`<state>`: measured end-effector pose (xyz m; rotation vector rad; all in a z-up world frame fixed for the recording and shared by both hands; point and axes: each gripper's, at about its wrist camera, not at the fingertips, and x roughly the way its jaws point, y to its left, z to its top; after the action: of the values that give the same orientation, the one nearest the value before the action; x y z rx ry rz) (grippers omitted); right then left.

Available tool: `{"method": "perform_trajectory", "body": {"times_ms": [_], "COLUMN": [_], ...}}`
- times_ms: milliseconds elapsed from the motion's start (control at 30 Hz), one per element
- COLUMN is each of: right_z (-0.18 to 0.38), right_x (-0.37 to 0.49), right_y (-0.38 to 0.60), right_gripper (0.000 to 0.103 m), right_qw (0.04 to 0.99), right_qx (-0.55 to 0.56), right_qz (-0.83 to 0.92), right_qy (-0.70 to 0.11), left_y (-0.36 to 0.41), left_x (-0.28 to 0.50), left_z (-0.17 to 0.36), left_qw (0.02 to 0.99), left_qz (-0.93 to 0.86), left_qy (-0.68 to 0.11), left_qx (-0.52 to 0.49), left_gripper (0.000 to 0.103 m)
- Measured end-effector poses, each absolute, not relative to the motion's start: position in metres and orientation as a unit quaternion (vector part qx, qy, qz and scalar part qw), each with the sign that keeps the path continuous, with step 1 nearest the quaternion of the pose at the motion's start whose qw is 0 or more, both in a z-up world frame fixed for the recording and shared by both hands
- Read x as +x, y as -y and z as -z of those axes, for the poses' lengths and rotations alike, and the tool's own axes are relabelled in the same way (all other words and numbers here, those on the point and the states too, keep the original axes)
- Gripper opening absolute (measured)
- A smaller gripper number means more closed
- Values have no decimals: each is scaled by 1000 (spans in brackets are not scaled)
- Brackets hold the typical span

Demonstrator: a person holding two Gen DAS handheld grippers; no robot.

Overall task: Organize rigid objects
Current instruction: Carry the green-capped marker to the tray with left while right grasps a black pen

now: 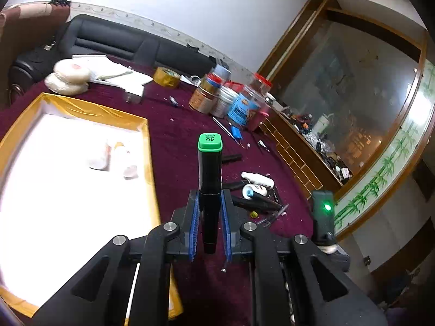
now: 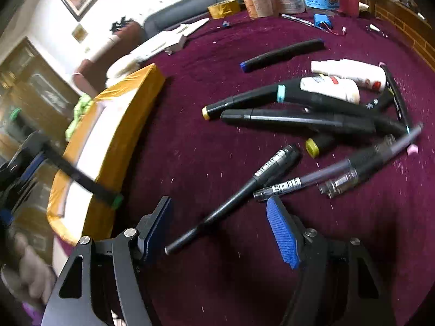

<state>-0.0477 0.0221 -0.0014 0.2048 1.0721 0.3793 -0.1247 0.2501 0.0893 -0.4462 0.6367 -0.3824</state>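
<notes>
My left gripper (image 1: pixel 209 203) is shut on a black marker with a green cap (image 1: pixel 210 179), held above the maroon cloth just right of the gold-edged white tray (image 1: pixel 146 135). The same marker (image 2: pixel 81 179) shows in the right wrist view beside the tray (image 2: pixel 122 108). My right gripper (image 2: pixel 220 217) is open, low over the cloth, with a thin black pen (image 2: pixel 231 201) lying between its fingers. Beyond it lies a pile of black markers (image 2: pixel 299 119), clear pens (image 2: pixel 339 168) and two white bottles (image 2: pixel 331 87). Two white bottles (image 1: pixel 114 154) lie in the tray.
Jars and tins (image 1: pixel 231 100) and a roll of gold tape (image 1: pixel 166 77) stand at the cloth's far side. A single black marker with a blue cap (image 2: pixel 282 54) lies apart. White rolls (image 1: pixel 68 77) and papers lie behind the tray. A wooden ledge (image 1: pixel 299 157) borders the right.
</notes>
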Motion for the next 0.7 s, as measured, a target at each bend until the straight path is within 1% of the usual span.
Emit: {"method": "perform_trajectory", "body": {"times_ms": [67, 100, 133, 200, 233, 267, 300, 367, 433, 633, 700], "right_z": [2, 2, 3, 3, 3, 3, 3, 2, 1, 1, 2], "right_x": [-41, -40, -41, -40, -38, -36, -34, -32, -30, -26, -26], "right_y": [-32, -37, -44, -49, -47, -42, -39, -28, -20, -16, -17], "right_gripper": [65, 62, 52, 44, 29, 19, 19, 12, 9, 9, 9], "right_qw": [845, 850, 858, 867, 871, 873, 874, 869, 863, 861, 863], "right_qx": [83, 68, 42, 29, 26, 21, 27, 57, 82, 109, 103], "right_qz": [-159, -149, -126, -119, -106, -95, -96, -105, -111, -111, -116], "right_qy": [-504, -501, -495, -484, -479, -477, -476, -480, -486, -485, -482], "left_y": [-260, -267, -272, -285, -290, -296, -302, -313, -323, -336, -338], "left_x": [-130, -133, -134, -139, -141, -142, -144, -145, -149, -158, -159], "left_z": [-91, -92, -92, -93, -93, -92, -90, -88, -87, -92, -92], "left_qw": [909, 909, 909, 912, 913, 913, 913, 911, 911, 916, 918], "left_qz": [178, 175, 172, 160, 155, 150, 145, 139, 132, 122, 119], "left_qy": [-303, -301, -299, -293, -290, -289, -288, -287, -283, -263, -264], "left_qx": [-223, -229, -233, -240, -242, -244, -249, -261, -271, -277, -273], "left_gripper": [12, 12, 12, 12, 12, 12, 12, 12, 12, 12, 12]}}
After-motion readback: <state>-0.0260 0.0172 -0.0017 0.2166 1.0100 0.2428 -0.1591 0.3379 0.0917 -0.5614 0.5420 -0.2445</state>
